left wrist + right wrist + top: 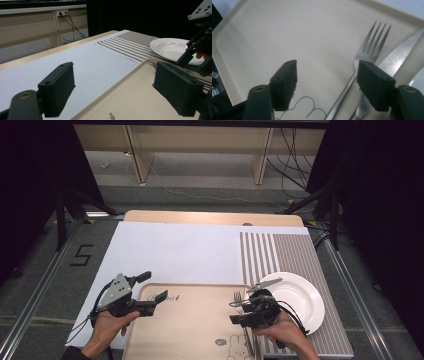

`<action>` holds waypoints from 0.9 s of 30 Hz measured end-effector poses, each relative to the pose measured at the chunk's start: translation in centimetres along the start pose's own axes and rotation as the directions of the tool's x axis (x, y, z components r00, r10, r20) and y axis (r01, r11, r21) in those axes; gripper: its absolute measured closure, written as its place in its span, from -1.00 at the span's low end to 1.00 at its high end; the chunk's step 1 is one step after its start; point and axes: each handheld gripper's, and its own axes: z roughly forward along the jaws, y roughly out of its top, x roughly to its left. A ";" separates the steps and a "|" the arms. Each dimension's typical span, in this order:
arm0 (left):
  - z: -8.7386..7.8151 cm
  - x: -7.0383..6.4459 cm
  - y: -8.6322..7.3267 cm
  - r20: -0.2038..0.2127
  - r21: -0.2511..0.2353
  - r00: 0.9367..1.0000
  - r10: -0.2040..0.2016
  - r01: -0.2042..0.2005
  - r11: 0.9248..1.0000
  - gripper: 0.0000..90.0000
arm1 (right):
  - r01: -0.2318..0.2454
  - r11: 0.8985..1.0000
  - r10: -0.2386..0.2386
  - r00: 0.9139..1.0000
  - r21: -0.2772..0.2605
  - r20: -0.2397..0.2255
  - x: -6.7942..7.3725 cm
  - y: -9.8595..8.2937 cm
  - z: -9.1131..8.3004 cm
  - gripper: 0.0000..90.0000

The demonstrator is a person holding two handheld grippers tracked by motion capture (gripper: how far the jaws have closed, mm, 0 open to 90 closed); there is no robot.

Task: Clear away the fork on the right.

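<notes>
Beige tray (pixel 190 330) in front, white plate (pixel 305 295) on striped mat to the right. Right gripper (pixel 327 82) wide open above the tray's right edge, nothing held; left gripper (pixel 145 292) open too. Fork (pixel 364 50) flat beside knife (pixel 397 55): probably thin, stiff, light, slippery steel; best pinched across the narrow handle.

Grey floor (pixel 45 285), pale shelving (pixel 200 150), dark curtains (pixel 30 180)
</notes>
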 end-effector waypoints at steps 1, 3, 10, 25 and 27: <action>0.0 0.0 0.0 0.000 -0.001 1.000 -0.002 0.002 1.000 -0.64 | -0.020 1.000 0.020 1.000 -0.009 -0.007 -0.1 0.0 -0.4 -0.33; 0.0 0.0 0.0 -0.001 -0.002 1.000 -0.002 0.002 1.000 -0.64 | -0.049 0.998 0.048 0.999 -0.048 -0.016 -0.2 -0.1 -0.6 -0.36; -0.1 0.1 0.0 -0.001 -0.003 1.000 -0.004 0.004 1.000 -0.64 | -0.058 0.997 0.057 0.998 -0.046 -0.016 -0.5 -0.1 -1.6 -0.42; 0.0 0.1 0.0 -0.003 -0.003 1.000 -0.004 0.004 1.000 -0.64 | -0.124 0.980 0.134 0.990 -0.158 0.053 -2.5 -0.7 -4.3 -0.55; 0.0 0.1 0.0 -0.002 -0.003 1.000 -0.006 0.006 1.000 -0.64 | -0.147 0.974 0.157 0.986 -0.174 0.049 -2.9 -0.8 -4.6 -0.57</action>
